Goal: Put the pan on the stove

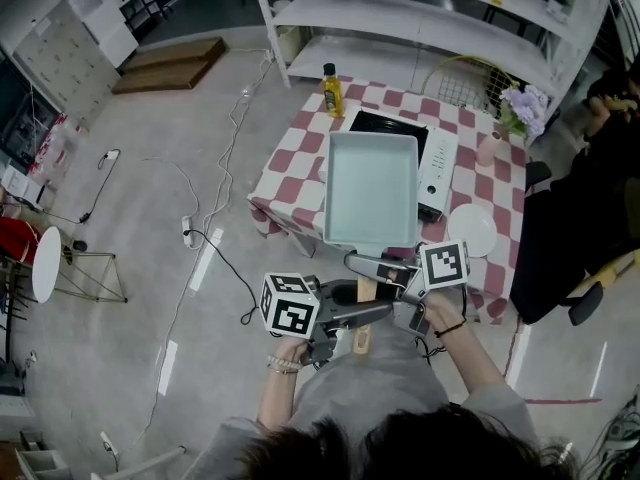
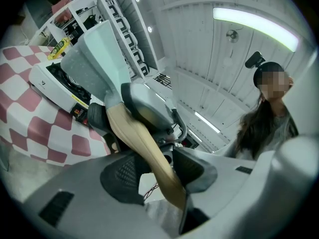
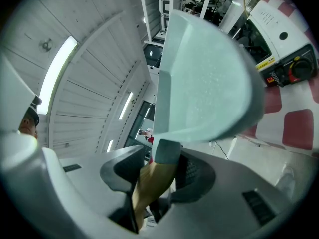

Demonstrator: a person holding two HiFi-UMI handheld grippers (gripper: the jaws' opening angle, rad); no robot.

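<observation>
I hold a pale teal square pan (image 1: 372, 188) by its wooden handle (image 1: 362, 340) with both grippers, above the near side of the white portable stove (image 1: 438, 168). My left gripper (image 1: 345, 318) is shut on the handle's lower part, its pads on either side of the wood (image 2: 144, 153). My right gripper (image 1: 388, 274) is shut on the handle (image 3: 152, 183) just under the pan's body (image 3: 204, 78). In the left gripper view the pan (image 2: 97, 59) rises in front of the stove (image 2: 50, 81). The stove's red knob side (image 3: 286, 66) shows past the pan in the right gripper view.
The stove stands on a red-and-white checkered table (image 1: 290, 158). On it are a yellow oil bottle (image 1: 331, 90), a white plate (image 1: 472, 230), a pink cup (image 1: 489, 149) and flowers (image 1: 524, 108). White shelves (image 1: 430, 18) stand behind. Cables (image 1: 215, 243) lie on the floor to the left.
</observation>
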